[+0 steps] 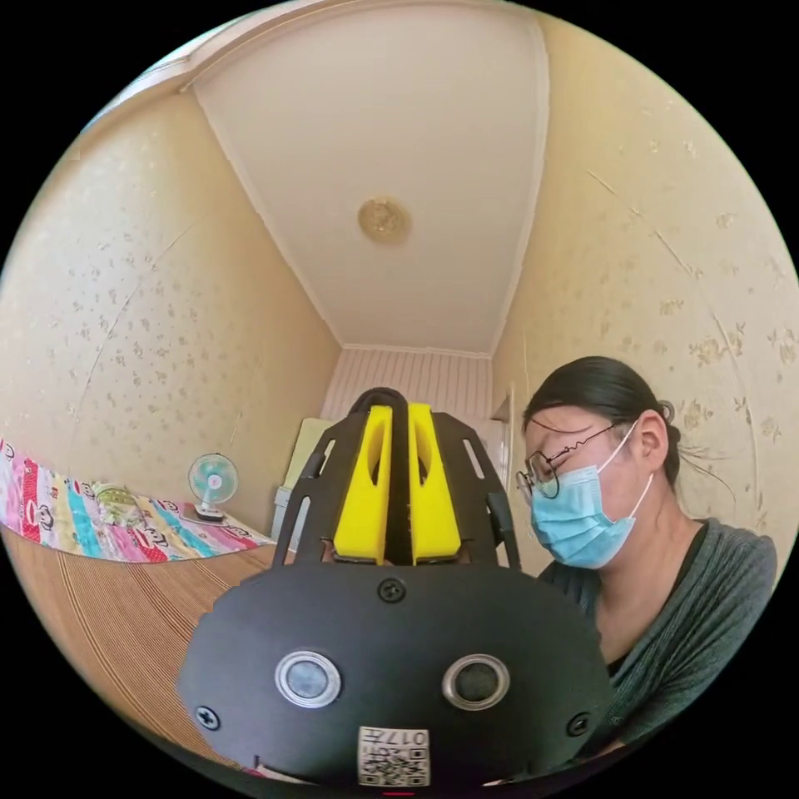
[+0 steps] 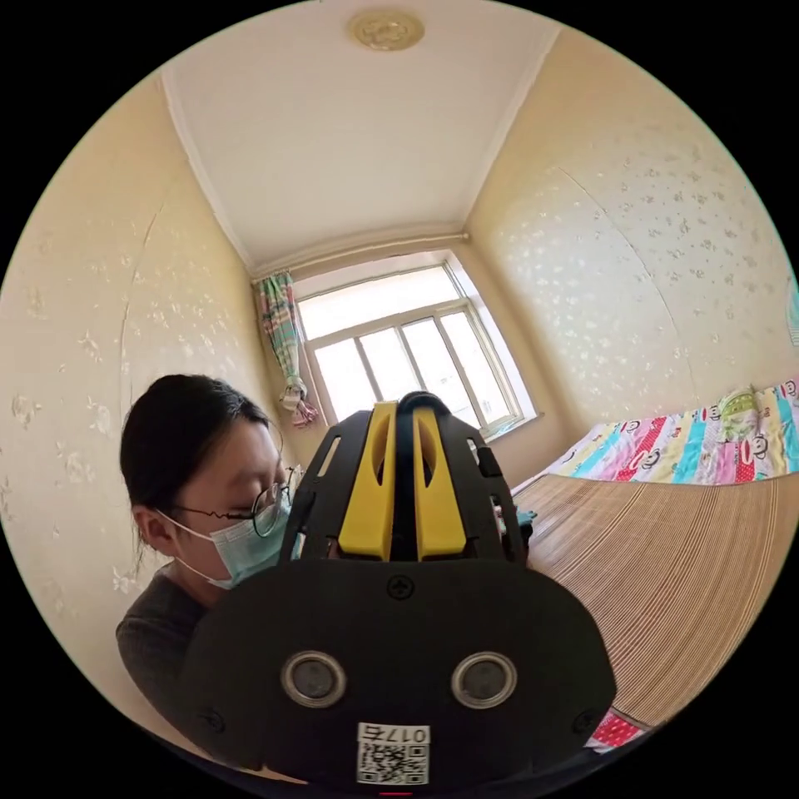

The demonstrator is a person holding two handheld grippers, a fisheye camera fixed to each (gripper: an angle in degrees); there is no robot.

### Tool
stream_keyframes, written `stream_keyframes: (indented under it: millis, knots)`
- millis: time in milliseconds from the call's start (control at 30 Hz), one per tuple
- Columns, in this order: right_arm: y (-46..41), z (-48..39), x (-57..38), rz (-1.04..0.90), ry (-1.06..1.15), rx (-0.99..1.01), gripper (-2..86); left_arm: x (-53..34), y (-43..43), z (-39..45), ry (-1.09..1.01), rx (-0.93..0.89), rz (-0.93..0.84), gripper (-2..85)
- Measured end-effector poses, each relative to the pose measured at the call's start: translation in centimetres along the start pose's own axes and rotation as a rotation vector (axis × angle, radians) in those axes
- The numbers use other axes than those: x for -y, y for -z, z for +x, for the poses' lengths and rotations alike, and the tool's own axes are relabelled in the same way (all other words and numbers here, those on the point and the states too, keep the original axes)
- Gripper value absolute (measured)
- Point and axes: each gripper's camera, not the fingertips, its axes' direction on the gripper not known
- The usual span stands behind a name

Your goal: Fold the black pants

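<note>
Both cameras point upward at a room's ceiling and patterned walls. In the left gripper view, the left gripper (image 1: 398, 416) has its two yellow jaws pressed together with nothing between them. A person (image 1: 657, 566) wearing a grey top sits just to its right, looking down. To the left lies a striped mat (image 1: 100, 624), with a colourful blanket (image 1: 125, 520) and a small fan (image 1: 212, 483) at its far edge, against the wall.

In the right gripper view, the right gripper (image 2: 406, 416) is likewise closed and empty. The person is on its left, a window (image 2: 399, 349) with a curtain (image 2: 283, 341) lies beyond, and the mat and blanket stretch off to the right.

No black pants can be seen here, so I cannot tell where they are. Judging from that, folding has either not begun or is already finished; the pictures do not settle which.
</note>
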Motion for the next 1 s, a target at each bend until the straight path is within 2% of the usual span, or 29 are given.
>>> stream_keyframes:
  millis: [200,267,367,500,600,667,800,833,900,1000]
  knots:
    - [-3.3,10.8,1.2,-0.013,-0.233,-0.081,1.5,-1.7,-4.4,-12.3,0.186,0.17,-0.132,3.1]
    - [-5.4,16.6,1.9,-0.035,-0.271,-0.239,1.5,-2.3,-7.1,-17.6,0.136,0.348,-0.26,3.1]
    - [-9.6,22.9,3.0,-0.089,-0.222,-0.441,1.4,-3.8,-9.1,-23.4,0.179,0.47,-0.361,3.2]
    - [-12.1,30.2,1.3,-0.166,-0.31,-0.496,1.4,-9.7,-9.0,-30.0,0.311,0.543,-0.514,3.3]
    - [-13.2,34.0,-4.8,-0.263,-0.37,-0.527,1.4,-17.9,-7.0,-33.9,0.4,0.605,-0.65,3.8]
    - [-14.0,35.4,-11.4,-0.392,-0.4,-0.619,1.5,-25.5,-4.7,-35.7,0.5,0.599,-0.734,4.2]
    - [-12.9,36.2,-23.1,-0.516,-0.509,-0.675,1.6,-35.8,-1.3,-35.5,0.568,0.623,-0.875,4.8]
    - [-11.9,36.1,-26.7,-0.536,-0.571,-0.685,1.7,-38.2,-0.1,-35.1,0.553,0.686,-0.913,5.3]
    - [-9.6,35.3,-31.2,-0.522,-0.655,-0.696,1.8,-39.9,2.0,-34.4,0.486,0.748,-0.909,6.6]
    - [-4.4,32.8,-34.6,-0.389,-0.753,-0.622,2.2,-38.5,5.7,-35.8,0.541,0.721,-0.741,9.4]
